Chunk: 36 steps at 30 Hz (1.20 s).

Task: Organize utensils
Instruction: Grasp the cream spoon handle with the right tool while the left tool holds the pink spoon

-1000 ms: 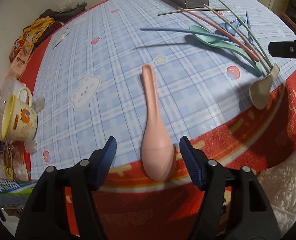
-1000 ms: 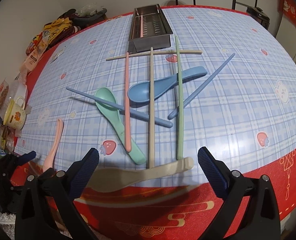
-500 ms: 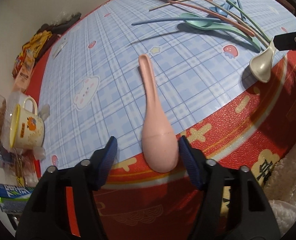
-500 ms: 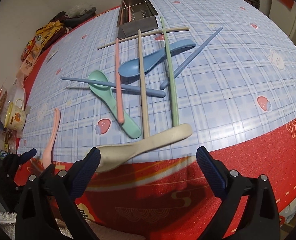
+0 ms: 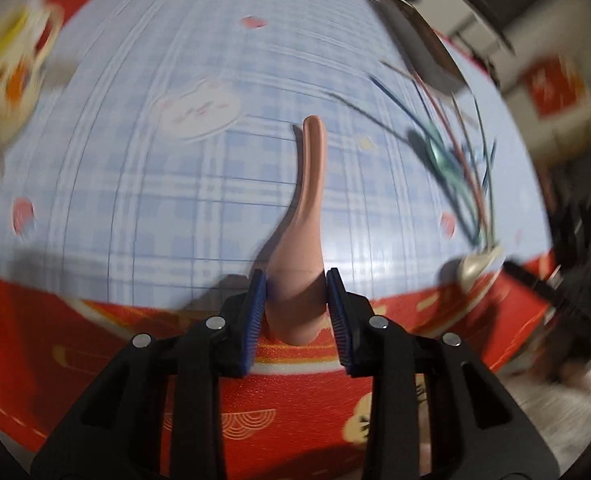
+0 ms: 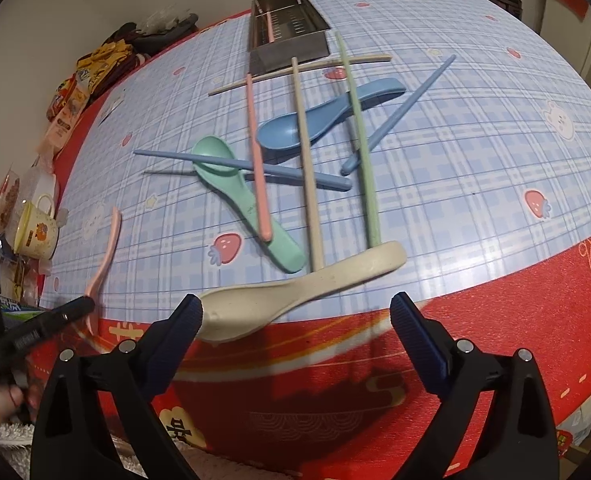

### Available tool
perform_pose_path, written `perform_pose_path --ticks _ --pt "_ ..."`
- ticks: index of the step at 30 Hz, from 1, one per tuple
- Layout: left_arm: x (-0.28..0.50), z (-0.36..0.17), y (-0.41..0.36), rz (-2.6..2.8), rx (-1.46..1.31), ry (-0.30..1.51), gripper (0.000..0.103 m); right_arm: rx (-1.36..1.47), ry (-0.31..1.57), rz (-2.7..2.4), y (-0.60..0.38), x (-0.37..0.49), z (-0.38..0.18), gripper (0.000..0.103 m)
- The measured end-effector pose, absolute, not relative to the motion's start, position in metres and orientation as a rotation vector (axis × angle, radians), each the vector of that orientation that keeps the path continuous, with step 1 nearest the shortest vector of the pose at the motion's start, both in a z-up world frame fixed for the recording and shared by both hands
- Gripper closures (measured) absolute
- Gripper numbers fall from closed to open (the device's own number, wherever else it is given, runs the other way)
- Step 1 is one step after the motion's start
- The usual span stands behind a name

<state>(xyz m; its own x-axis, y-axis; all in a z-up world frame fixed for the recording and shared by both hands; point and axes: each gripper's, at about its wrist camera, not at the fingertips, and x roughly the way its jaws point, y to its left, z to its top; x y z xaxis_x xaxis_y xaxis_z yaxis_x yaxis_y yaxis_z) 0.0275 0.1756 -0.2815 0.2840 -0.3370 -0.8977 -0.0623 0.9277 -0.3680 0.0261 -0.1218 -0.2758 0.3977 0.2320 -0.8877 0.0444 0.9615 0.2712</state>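
Observation:
A pink spoon [image 5: 307, 240] lies with its bowl over the table's red front border, between the blue pads of my left gripper [image 5: 295, 292]. The jaws are closing and both pads touch the bowl. In the right wrist view the pink spoon [image 6: 109, 248] stands tilted on its edge at the far left. My right gripper [image 6: 295, 312] is wide open over the front edge. A beige spoon [image 6: 295, 292] lies between its fingers, its bowl beside the left pad. Farther back, a green spoon [image 6: 239, 196], a blue spoon [image 6: 323, 120] and several chopsticks lie crossed.
A metal tray [image 6: 287, 52] with a pink chopstick in it stands at the back of the table. A yellow mug [image 6: 37, 232], jars and snack packets crowd the left edge. A hand shows at the lower left of the right wrist view. The left wrist view is blurred.
My left jaws have closed in on the pink spoon's bowl. The left gripper rolled and swung, and the spoon turned onto its edge with it. The right gripper stays open.

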Motion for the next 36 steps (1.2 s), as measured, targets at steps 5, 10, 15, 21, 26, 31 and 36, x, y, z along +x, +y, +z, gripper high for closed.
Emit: perform_pose_path --ticks 5,10,15,21,26,31,36 --pt "0.019 -0.289 0.2 -0.169 -0.587 1.265 0.071 0.251 1.162 0.147 -0.114 0.027 -0.275 0.013" --pt "0.016 -0.288 0.209 -0.155 -0.635 1.241 0.074 0.262 1.164 0.141 -0.118 0.027 -0.276 0.013" --pt "0.015 -0.285 0.22 -0.102 -0.626 1.237 0.097 0.266 1.165 0.146 -0.118 0.025 -0.277 0.014" --pt "0.014 -0.287 0.217 -0.122 -0.544 1.262 0.096 0.283 1.166 0.148 -0.122 0.022 -0.279 0.017" --pt "0.024 -0.285 0.206 -0.138 -0.497 1.258 0.084 0.315 1.177 0.144 -0.127 0.019 -0.282 0.025" --pt "0.032 -0.288 0.199 -0.149 -0.466 1.269 0.083 0.362 1.188 0.16 -0.133 0.016 -0.285 0.042" --pt "0.033 -0.29 0.198 -0.165 -0.462 1.272 0.082 0.412 1.206 0.191 -0.129 0.015 -0.289 0.049"
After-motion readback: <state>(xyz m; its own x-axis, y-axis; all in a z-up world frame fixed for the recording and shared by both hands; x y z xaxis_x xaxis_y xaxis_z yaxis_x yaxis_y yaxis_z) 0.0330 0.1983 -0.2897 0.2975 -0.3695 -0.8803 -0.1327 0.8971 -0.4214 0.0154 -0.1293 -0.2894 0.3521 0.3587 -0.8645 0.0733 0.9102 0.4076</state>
